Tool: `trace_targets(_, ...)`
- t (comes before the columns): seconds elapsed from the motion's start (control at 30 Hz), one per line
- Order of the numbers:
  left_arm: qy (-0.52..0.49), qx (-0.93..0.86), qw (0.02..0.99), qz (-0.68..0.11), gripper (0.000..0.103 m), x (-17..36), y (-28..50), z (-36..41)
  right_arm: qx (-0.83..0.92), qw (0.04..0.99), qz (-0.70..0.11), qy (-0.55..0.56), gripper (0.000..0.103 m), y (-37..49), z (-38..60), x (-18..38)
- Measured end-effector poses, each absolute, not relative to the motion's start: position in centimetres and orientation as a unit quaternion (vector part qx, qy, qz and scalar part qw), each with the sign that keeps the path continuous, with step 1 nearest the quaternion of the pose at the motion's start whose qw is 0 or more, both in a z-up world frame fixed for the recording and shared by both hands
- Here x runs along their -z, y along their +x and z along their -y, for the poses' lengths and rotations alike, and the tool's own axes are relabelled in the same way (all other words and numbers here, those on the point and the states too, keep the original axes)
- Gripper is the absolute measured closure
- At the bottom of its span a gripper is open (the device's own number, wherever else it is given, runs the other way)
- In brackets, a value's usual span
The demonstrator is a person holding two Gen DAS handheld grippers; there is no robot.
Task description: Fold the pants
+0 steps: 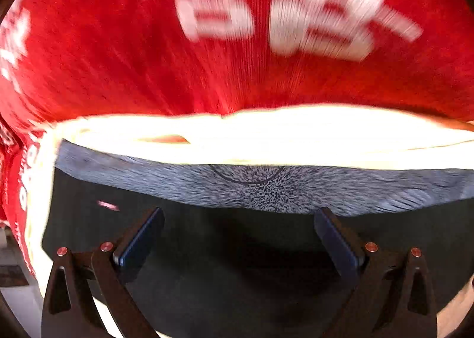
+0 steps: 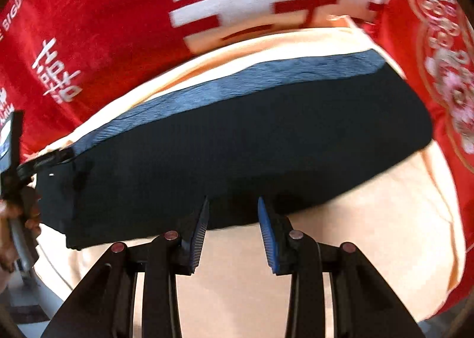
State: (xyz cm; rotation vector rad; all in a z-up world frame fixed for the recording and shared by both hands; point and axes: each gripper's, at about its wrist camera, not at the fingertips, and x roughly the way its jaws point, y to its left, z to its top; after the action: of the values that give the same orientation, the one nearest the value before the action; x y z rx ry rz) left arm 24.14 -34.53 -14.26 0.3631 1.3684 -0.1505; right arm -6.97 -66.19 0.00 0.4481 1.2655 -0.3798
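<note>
The dark pants (image 2: 237, 145) lie folded into a broad slab on a cream cloth (image 2: 370, 219). A grey-blue strip (image 2: 266, 74) runs along their far edge. My right gripper (image 2: 233, 200) points down over their near edge, its blue-padded jaws a little apart with nothing between them. In the left wrist view the same dark pants (image 1: 237, 264) fill the lower half, with the grey-blue strip (image 1: 266, 189) just beyond. My left gripper (image 1: 238, 216) hovers over them, open wide and empty. That view is blurred by motion.
A red blanket (image 2: 89, 26) with large white characters covers the surface beyond and beside the cream cloth (image 1: 266, 136). At the left edge of the right wrist view a person's hand (image 2: 14, 219) holds the other gripper's dark body (image 2: 11, 154). Floor shows at the lower left.
</note>
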Motion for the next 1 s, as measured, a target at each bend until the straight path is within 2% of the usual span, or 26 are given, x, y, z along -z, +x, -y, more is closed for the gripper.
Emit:
trace_targets(0.07, 0.149, 0.059, 0.775, -0.612, 0.000, 15.0, 24.5, 34.4, 0.170, 0.761, -0.590, 0.210, 0.065, -4.6, 65.0, 1.5)
trace_targets(0.27, 0.152, 0.008, 0.778, -0.610, 0.000, 15.1, 27.8, 33.2, 0.171, 0.752, -0.605, 0.201, 0.065, -4.2, 64.6, 2.1)
trace_targets(0.37, 0.127, 0.009, 0.775, -0.619, 0.000, 13.0, 28.0, 31.2, 0.178, 0.747, -0.608, 0.200, 0.065, -4.3, 64.7, 2.2)
trace_targets(0.47, 0.147, 0.023, 0.778, -0.610, 0.000, 11.0, 27.0, 30.7, 0.180, 0.748, -0.605, 0.205, 0.065, -4.9, 64.8, 1.7)
trace_targets(0.67, 0.154, 0.083, 0.770, -0.614, 0.000, 8.5, 21.4, 34.1, 0.184, 0.742, -0.606, 0.219, 0.065, -6.1, 64.8, 1.4)
trace_targets(0.7, 0.156, 0.095, 0.767, -0.615, 0.000, 8.2, 20.3, 35.1, 0.185, 0.742, -0.605, 0.221, 0.062, -6.3, 64.8, 1.3)
trace_targets(0.77, 0.160, 0.114, 0.761, -0.618, 0.000, 9.5, 19.4, 37.4, 0.188, 0.741, -0.604, 0.225, 0.053, -7.1, 65.0, 0.8)
trace_targets(1.0, 0.183, 0.164, 0.745, -0.620, 0.000, 10.5, 15.3, 42.1, 0.197, 0.735, -0.601, 0.243, 0.053, -9.1, 65.8, 0.8)
